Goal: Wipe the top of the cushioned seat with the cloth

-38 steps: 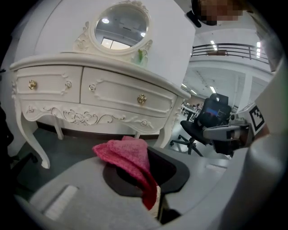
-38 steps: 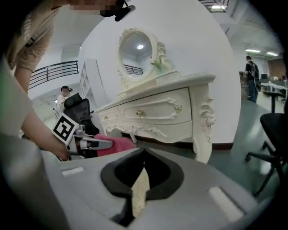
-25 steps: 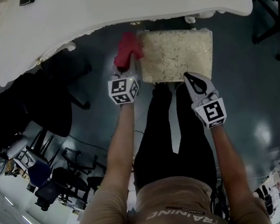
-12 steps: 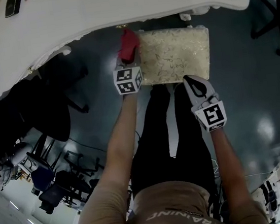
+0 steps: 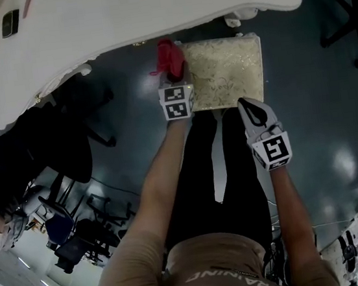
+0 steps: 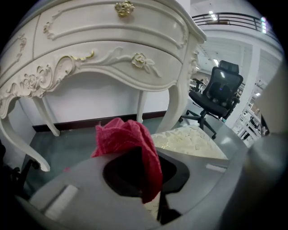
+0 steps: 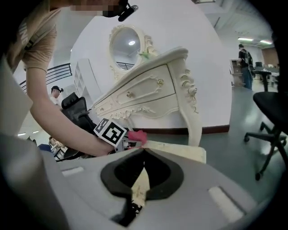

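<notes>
Left gripper (image 5: 174,79) clamps a crumpled red woven cloth (image 5: 169,58) at the square cream brocade cushioned seat's (image 5: 225,74) left edge. The right gripper (image 5: 246,103), closed and empty, hovers at the seat's near edge, with glossy dark floor (image 5: 316,88) to its right.

The left arm (image 5: 161,167) and right arm (image 5: 285,190) reach forward, side by side. The left claw (image 5: 175,82), farther ahead, is clamped on a bunched red cloth (image 5: 169,56) that spills over its tips. The right claw (image 5: 244,104) sits nearer the body, jaws closed tip to tip, nothing between them.
</notes>
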